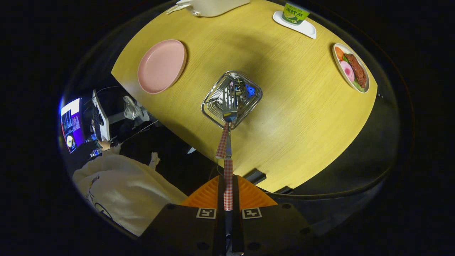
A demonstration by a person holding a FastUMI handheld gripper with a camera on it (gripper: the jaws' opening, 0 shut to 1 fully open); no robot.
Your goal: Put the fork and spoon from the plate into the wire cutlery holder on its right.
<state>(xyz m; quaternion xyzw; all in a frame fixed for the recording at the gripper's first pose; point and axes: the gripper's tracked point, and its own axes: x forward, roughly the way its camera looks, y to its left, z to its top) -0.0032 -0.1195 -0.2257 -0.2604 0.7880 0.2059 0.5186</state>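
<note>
You have the gripper (228, 185) clamped on the fork (229, 106), tines hanging over the wire cutlery holder (213, 106) right of the empty pink plate (161, 65); released off-centre, it could catch the rim and tip out.

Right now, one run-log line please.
tool shut on fork | fork tines over wire holder | another red-check handle already there | pink plate bare
</note>
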